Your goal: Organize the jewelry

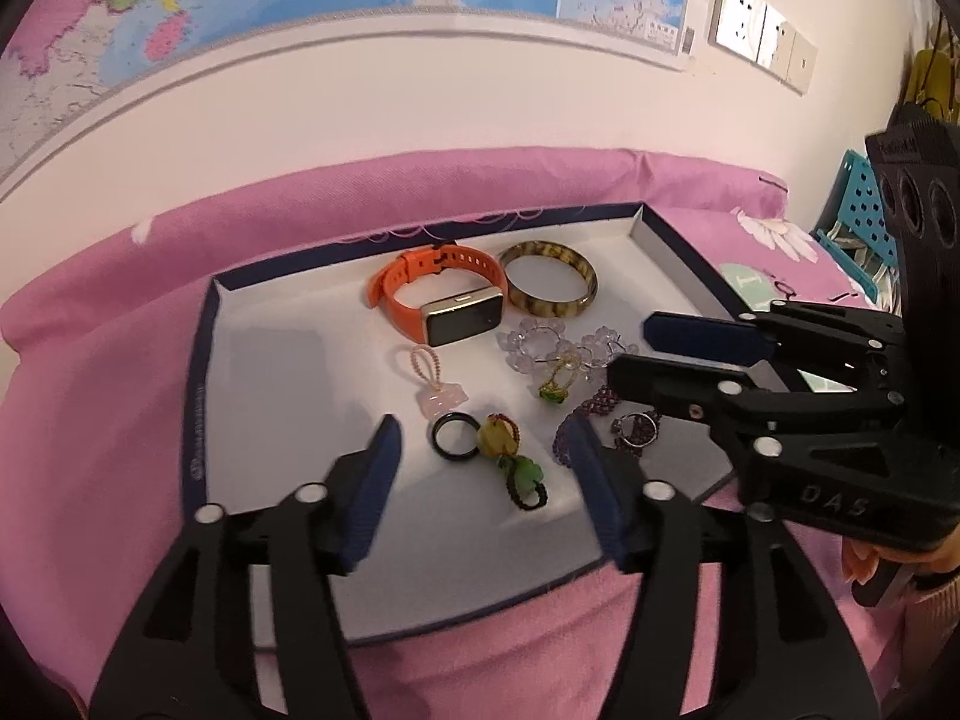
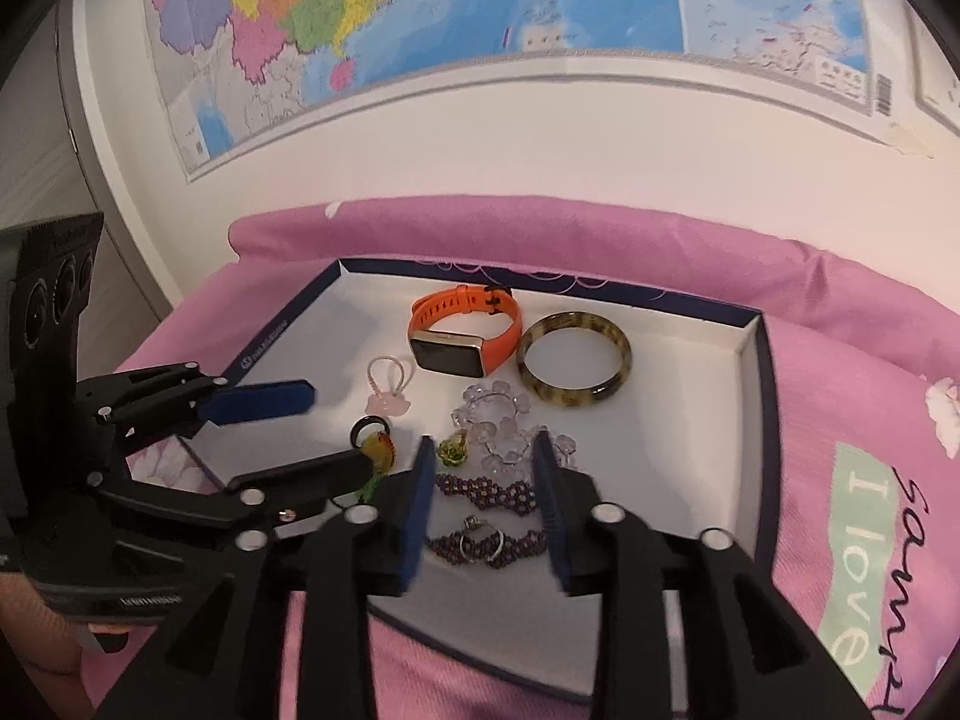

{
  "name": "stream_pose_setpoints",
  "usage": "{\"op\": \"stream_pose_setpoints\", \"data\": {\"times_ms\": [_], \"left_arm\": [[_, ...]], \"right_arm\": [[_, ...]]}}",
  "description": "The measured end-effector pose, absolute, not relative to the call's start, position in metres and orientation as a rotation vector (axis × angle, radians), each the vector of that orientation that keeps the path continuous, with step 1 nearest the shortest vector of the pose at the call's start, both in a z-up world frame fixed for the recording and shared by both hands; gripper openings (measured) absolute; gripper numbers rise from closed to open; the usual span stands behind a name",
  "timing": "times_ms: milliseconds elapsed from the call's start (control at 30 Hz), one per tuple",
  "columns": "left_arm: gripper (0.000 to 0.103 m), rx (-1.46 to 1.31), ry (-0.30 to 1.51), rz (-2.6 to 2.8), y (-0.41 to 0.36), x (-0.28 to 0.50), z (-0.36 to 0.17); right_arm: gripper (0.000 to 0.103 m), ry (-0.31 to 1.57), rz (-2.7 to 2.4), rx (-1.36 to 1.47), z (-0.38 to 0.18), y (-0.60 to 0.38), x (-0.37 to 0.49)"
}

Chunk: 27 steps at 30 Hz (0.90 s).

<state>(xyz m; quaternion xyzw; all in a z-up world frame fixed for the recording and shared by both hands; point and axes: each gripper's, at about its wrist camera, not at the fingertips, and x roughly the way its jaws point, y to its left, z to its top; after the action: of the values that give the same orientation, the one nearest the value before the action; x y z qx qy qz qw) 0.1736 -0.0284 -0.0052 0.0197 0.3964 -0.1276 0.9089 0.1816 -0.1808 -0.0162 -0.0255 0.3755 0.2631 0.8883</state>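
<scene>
A white tray with a dark blue rim (image 1: 198, 372) (image 2: 757, 396) lies on pink bedding and holds jewelry: an orange smartwatch (image 1: 447, 300) (image 2: 465, 339), a tortoiseshell bangle (image 1: 549, 279) (image 2: 575, 366), clear bead bracelets (image 1: 540, 345) (image 2: 498, 414), a pink charm (image 1: 441, 399) (image 2: 390, 402), a black ring (image 1: 456, 435) (image 2: 366, 427) with a yellow and green beaded charm (image 1: 507, 456), a purple beaded bracelet (image 2: 486, 492) with a silver ring (image 2: 477, 543). My left gripper (image 1: 480, 444) is open above the black ring. My right gripper (image 2: 483, 462) is open above the purple bracelet and shows in the left wrist view (image 1: 630, 348).
A map (image 2: 420, 12) hangs on the white wall behind the bed. Wall sockets (image 1: 762, 30) are at the upper right. A blue perforated basket (image 1: 858, 222) stands to the right of the bedding. The pink cover (image 2: 858, 540) carries printed lettering on the right.
</scene>
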Motion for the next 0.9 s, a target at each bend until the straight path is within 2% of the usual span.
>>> {"op": "stream_pose_setpoints", "data": {"times_ms": [33, 100, 133, 200, 233, 267, 300, 333, 900], "left_arm": [[0.063, 0.038, 0.807, -0.266, -0.026, 0.168, -0.002], [0.079, 0.033, 0.785, -0.26, -0.023, 0.159, 0.003], [0.083, 0.031, 0.772, -0.257, -0.021, 0.153, 0.006], [0.098, 0.039, 0.739, -0.236, -0.017, 0.138, 0.011], [0.097, 0.04, 0.73, -0.229, -0.016, 0.134, 0.012], [0.097, 0.039, 0.723, -0.214, -0.014, 0.127, 0.012], [0.097, 0.035, 0.721, -0.205, -0.012, 0.122, 0.012], [0.097, 0.029, 0.718, -0.197, -0.01, 0.116, 0.011], [0.097, 0.007, 0.729, -0.047, -0.001, 0.066, -0.001]], "right_arm": [[0.038, 0.776, 0.548, -0.051, -0.015, -0.182, 0.179], [0.049, 0.763, 0.545, -0.051, -0.012, -0.187, 0.17], [0.051, 0.759, 0.546, -0.05, -0.011, -0.188, 0.167], [0.064, 0.743, 0.546, -0.051, -0.008, -0.191, 0.156], [0.068, 0.737, 0.541, -0.051, -0.007, -0.192, 0.152], [0.082, 0.726, 0.531, -0.056, -0.006, -0.194, 0.144], [0.091, 0.713, 0.511, -0.063, -0.006, -0.196, 0.138], [0.094, 0.702, 0.495, -0.067, -0.006, -0.197, 0.132], [0.096, 0.739, 0.436, -0.054, -0.034, -0.204, 0.074]]}}
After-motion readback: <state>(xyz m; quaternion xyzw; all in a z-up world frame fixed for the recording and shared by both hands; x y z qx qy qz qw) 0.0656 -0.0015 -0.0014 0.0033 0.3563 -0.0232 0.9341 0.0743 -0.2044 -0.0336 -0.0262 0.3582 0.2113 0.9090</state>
